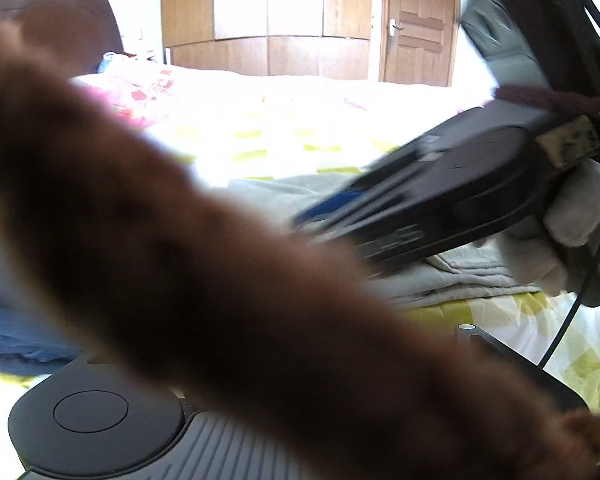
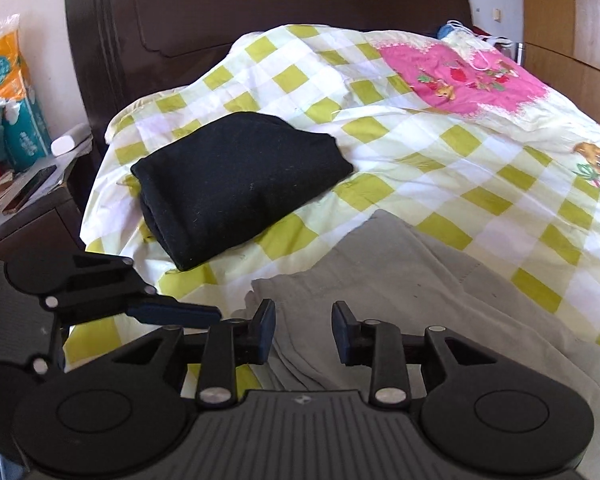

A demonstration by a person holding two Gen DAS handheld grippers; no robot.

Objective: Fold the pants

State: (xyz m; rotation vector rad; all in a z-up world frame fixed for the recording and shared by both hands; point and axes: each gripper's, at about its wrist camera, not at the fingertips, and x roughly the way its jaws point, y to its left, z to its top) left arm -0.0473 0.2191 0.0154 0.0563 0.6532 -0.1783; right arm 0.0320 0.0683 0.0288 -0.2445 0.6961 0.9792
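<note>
At lower centre of the right wrist view, the right gripper (image 2: 303, 330) is seen with jaws spread over the grey pants (image 2: 400, 292), laid flat on the checked bedspread (image 2: 420, 152). The left gripper (image 2: 172, 312) is glimpsed at left; its jaws cannot be judged. A layered edge should be pinched fully before lifting.

Left wrist view: low over the bed (image 1: 284, 120), facing the wardrobe (image 1: 266, 16) and door (image 1: 418, 20); a brown sleeve (image 1: 204, 264) blocks it at close range.
Right wrist view: low, near, facing the headboard (image 2: 260, 12).
Shared: checked bedspread (image 2: 440, 148), grey pants (image 2: 400, 292).
</note>
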